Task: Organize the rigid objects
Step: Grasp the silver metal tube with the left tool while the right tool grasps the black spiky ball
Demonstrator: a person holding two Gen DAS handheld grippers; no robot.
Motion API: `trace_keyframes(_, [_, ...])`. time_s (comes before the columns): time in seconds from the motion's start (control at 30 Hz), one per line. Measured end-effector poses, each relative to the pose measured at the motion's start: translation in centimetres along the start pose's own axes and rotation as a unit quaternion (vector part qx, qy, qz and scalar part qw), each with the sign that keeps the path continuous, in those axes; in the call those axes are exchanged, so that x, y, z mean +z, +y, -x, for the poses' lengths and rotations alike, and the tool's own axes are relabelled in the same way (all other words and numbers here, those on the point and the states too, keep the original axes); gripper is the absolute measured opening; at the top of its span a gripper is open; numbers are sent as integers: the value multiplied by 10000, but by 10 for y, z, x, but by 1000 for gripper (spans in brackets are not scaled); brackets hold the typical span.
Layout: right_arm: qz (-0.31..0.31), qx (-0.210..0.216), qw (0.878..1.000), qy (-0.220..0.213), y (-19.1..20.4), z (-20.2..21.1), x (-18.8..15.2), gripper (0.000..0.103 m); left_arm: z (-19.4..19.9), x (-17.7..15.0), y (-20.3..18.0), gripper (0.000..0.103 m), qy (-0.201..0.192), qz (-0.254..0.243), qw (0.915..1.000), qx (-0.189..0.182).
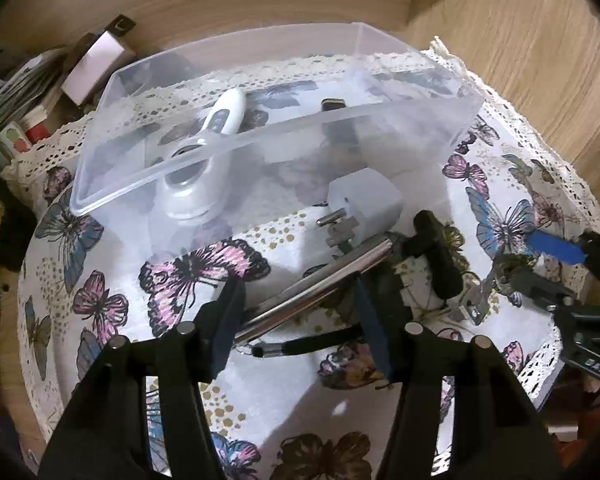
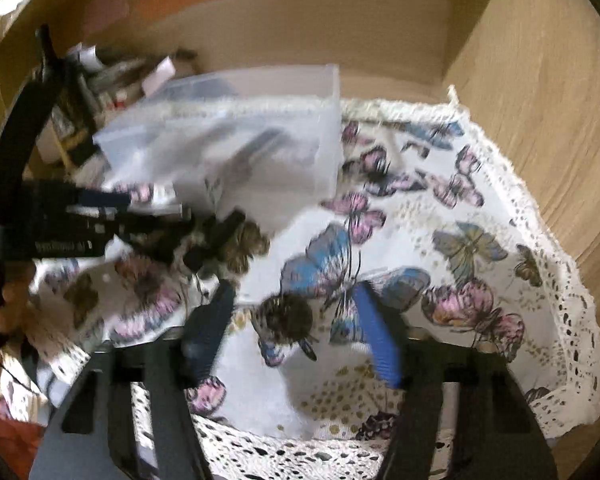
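On the left of the butterfly-printed cloth with lace edging (image 1: 112, 300) that covers the desk we see a clear plastic rectangular box (image 1: 260, 140) holding a white handheld device (image 1: 204, 168). Just in front of it lies a white plug adapter (image 1: 364, 204), touching a long shiny metal cylinder (image 1: 320, 288). Our left gripper (image 1: 300, 316) has its fingers (image 1: 224, 320) part open astride that cylinder; we cannot tell whether they press it. Beside it sits a black T-shaped handle (image 1: 436, 256). Our right gripper (image 2: 296, 324) hangs over bare cloth, fingers (image 2: 376, 336) part open, holding nothing.
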State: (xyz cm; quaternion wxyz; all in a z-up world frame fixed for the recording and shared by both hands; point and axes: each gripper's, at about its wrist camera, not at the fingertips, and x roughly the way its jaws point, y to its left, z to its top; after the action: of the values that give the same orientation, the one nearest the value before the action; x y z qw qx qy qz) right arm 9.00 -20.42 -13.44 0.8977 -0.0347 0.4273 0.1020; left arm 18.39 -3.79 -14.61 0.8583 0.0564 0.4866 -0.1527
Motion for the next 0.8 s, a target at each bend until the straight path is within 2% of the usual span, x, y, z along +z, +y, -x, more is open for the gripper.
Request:
trace_keyframes(0.1, [-76, 120, 9998, 140, -2, -7, -3, 42, 0, 0, -3, 52, -27, -117, 9999, -5])
trace_keyframes(0.17, [-111, 231, 9995, 177, -2, -10, -4, 35, -3, -1, -5, 49, 34, -178, 9998, -59])
trace_keyframes(0.2, [-124, 261, 9994, 170, -2, -11, -5, 31, -5, -1, -6, 45, 82, -192, 9997, -116])
trace_keyframes(0.37, [-312, 286, 9991, 80, -6, -10, -5, 31, 1, -13, -8, 28, 166, -245, 9994, -170])
trace_keyframes(0.4, [-321, 265, 9991, 68, -6, -9, -4, 31, 2, -16, -7, 18, 168, -253, 9995, -131])
trace_keyframes(0.43, [-321, 242, 9992, 42, -7, -8, -3, 31, 4, -20, -6, 15, 171, -247, 9995, -102])
trace_keyframes(0.57, [-363, 243, 9990, -82, -7, -5, 3, 31, 13, -30, 4, 15, 200, -55, 9996, -206])
trace_keyframes(0.8, [-327, 362, 9985, -260, 1, -3, 15, 31, 26, -39, 17, 15, 45, 345, 9993, -155])
